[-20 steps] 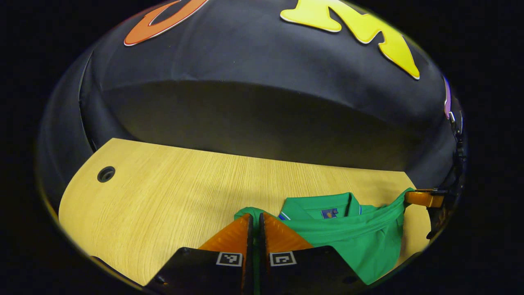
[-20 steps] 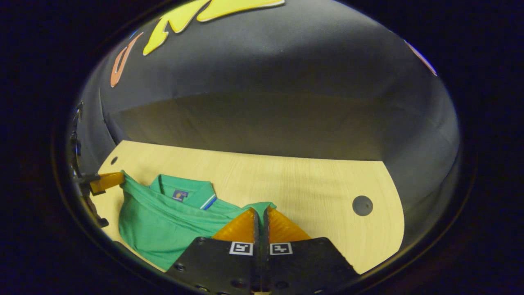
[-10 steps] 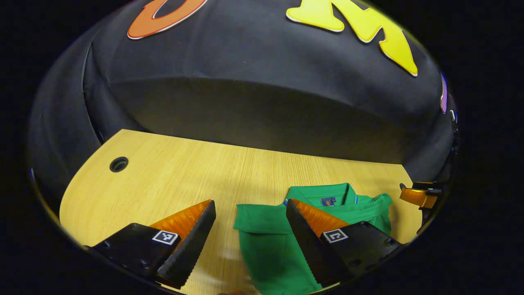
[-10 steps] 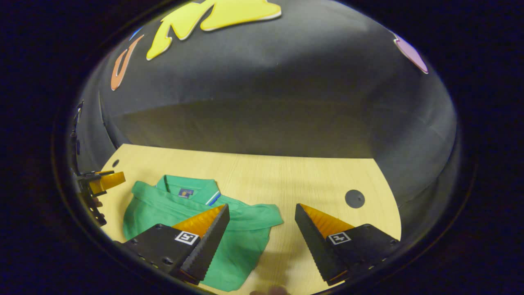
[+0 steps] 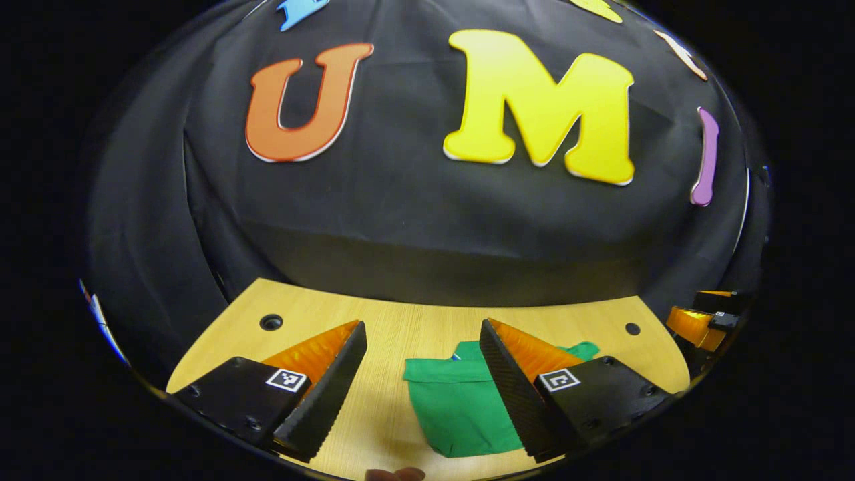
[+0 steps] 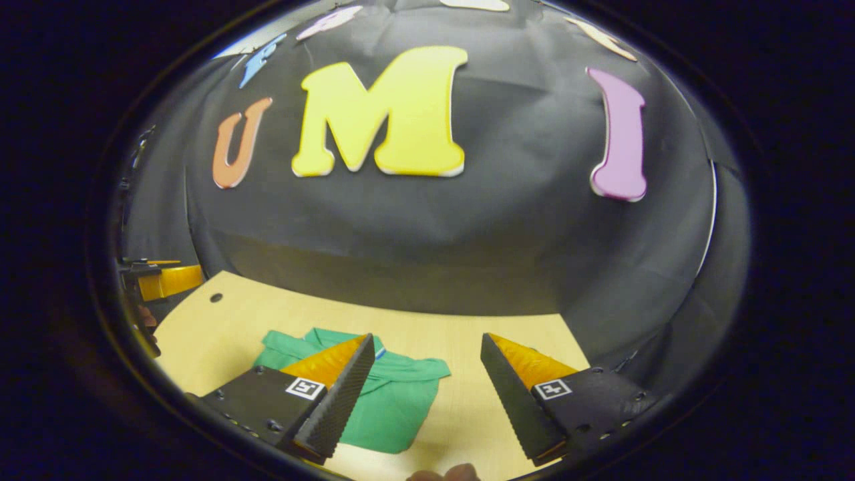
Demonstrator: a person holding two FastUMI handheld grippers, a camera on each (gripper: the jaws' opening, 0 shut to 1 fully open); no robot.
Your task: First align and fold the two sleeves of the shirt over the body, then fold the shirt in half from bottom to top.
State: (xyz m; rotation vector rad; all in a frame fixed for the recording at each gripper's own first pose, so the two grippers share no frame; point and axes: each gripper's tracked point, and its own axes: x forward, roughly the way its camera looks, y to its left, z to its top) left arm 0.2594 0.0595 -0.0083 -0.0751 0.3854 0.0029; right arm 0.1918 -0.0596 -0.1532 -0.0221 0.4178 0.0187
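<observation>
- Shirt: green polo shirt (image 5: 461,407) lies folded into a compact packet on the light wooden table (image 5: 407,327), collar end away from me.
- Left gripper (image 5: 422,381) fingers wide apart, holding nothing, above the packet's left edge.
- Right gripper (image 6: 425,391) likewise spread and empty; packet sits to its left.
- I judge the fold done; neither gripper is nearer.

shirt (image 5: 457,407) folded on table (image 5: 407,327), apparently near its front edge

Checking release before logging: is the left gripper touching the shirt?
Apart. The left gripper view shows the left gripper open, fingers raised off the table, and the folded shirt lying flat between them.
</observation>
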